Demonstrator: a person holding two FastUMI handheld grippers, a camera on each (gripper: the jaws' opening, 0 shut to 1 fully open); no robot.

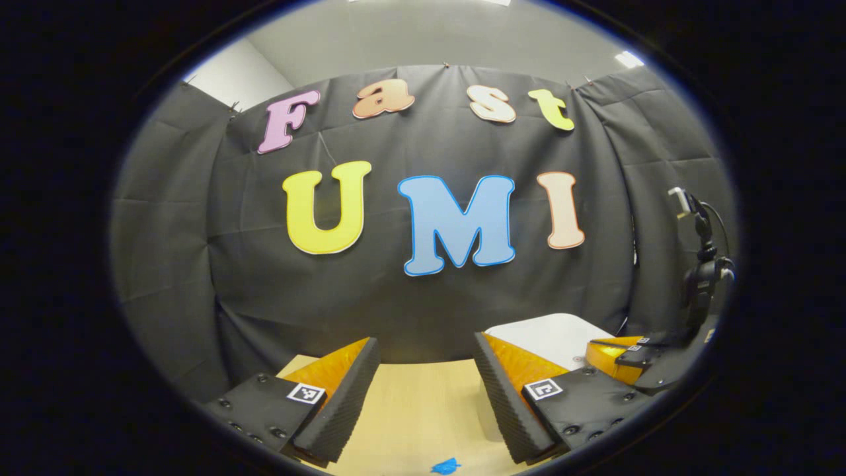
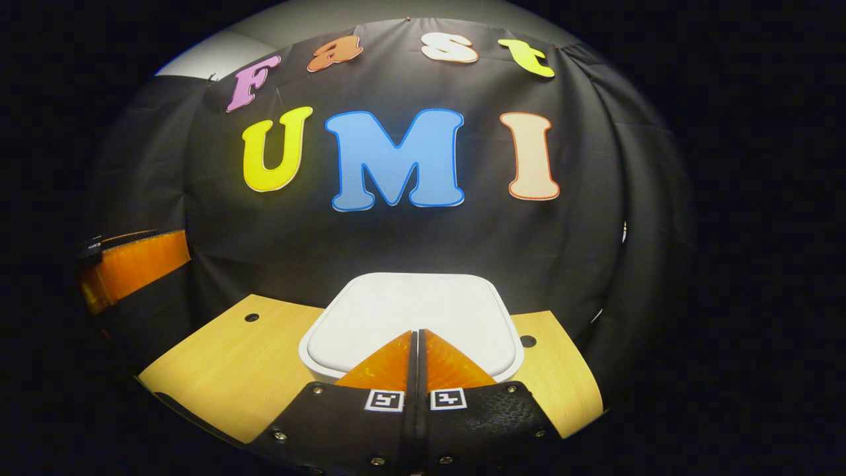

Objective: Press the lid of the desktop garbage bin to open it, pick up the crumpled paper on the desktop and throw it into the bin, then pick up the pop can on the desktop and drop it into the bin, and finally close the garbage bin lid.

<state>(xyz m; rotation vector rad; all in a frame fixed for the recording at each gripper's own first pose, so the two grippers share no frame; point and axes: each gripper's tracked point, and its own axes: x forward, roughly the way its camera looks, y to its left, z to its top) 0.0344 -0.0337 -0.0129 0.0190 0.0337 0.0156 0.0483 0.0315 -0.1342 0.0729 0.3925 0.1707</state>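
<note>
Bin lid point(image 2: 410, 317) closed, right gripper point(image 2: 417, 344) fingers pressed together, left gripper point(image 1: 426, 390) fingers spread

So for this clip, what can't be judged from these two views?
- Right gripper, right gripper view: fingers shut over the bin lid; whether the tips touch it cannot be told.
- Bin body, both views: hidden beneath the lid and behind the fingers.
- Blue scrap, left gripper view: cut off by the bottom edge, too small to identify.
- Left gripper: open, holding nothing.
</note>
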